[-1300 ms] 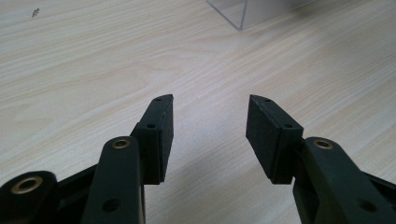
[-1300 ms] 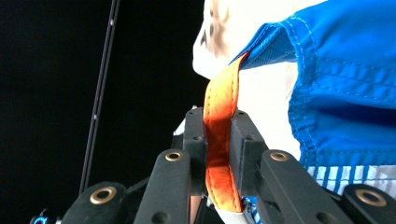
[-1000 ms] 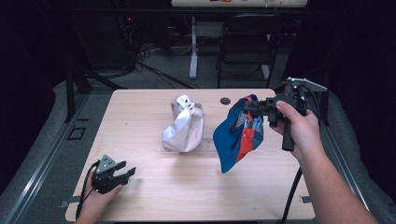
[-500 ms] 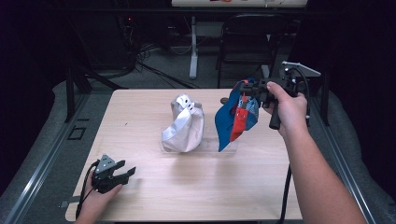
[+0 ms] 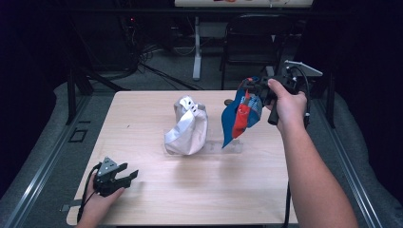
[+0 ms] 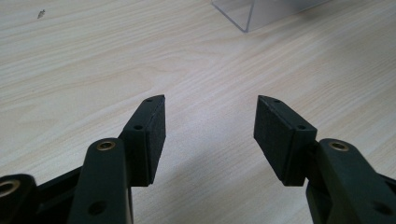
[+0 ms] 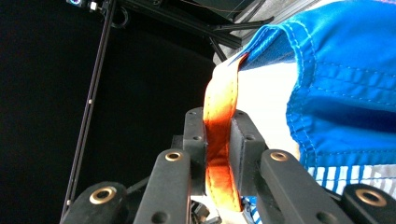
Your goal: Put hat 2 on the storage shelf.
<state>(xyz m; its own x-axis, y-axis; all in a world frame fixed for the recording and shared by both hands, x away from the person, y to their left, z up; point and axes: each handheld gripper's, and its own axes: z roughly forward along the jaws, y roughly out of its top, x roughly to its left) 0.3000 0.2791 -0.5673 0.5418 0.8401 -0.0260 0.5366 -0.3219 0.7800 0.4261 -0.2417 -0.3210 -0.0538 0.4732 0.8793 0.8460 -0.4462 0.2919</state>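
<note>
Above the worktop's far right, the right tool hangs a blue garment clamped by its orange strap; placing it remains, I'd judge. Left tool rests apart, idle.

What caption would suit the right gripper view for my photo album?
Right gripper shut on the orange strap of a blue cloth bag, held up against a dark room.

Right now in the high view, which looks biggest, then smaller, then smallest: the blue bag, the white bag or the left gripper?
1. white bag and blue bag: too alike to rank, and the blue one hangs nearer the camera.
2. left gripper: smallest.
</note>
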